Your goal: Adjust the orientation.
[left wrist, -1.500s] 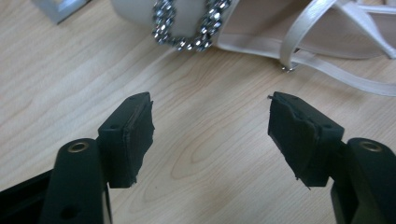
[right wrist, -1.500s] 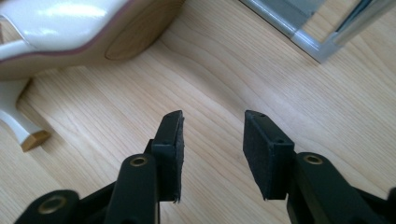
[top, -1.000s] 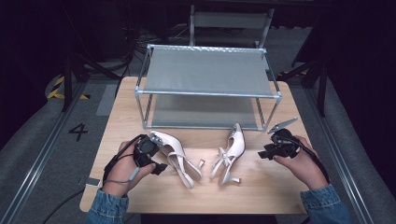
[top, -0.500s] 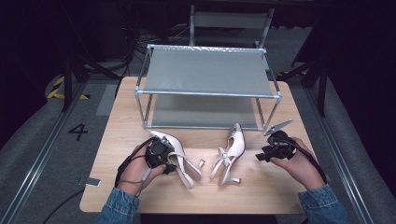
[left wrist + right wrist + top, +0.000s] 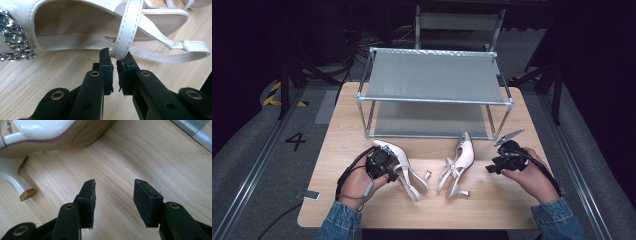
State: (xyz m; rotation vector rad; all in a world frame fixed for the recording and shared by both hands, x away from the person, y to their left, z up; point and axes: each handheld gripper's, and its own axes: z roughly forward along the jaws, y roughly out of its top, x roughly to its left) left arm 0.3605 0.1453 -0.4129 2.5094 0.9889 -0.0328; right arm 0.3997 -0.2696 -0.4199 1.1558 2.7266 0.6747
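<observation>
My left gripper [image 5: 114,63] has just clamped the strap [image 5: 126,30] of the left shoe [image 5: 399,167], near the desk's [image 5: 492,210] front edge. I'll lift slowly so it doesn't slip; my right gripper [image 5: 113,197] waits, parted.

Table [image 5: 362,200] evenly lit from above, surroundings dark; claw views sharp, foreground slightly soft.

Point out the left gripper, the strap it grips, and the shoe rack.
left gripper [image 5: 114,56], left gripper view, midway between its fingertips.
strap [image 5: 130,22], left gripper view, on its stitched white band.
shoe rack [image 5: 434,100], high view, on the front rail of its top shelf.
</observation>
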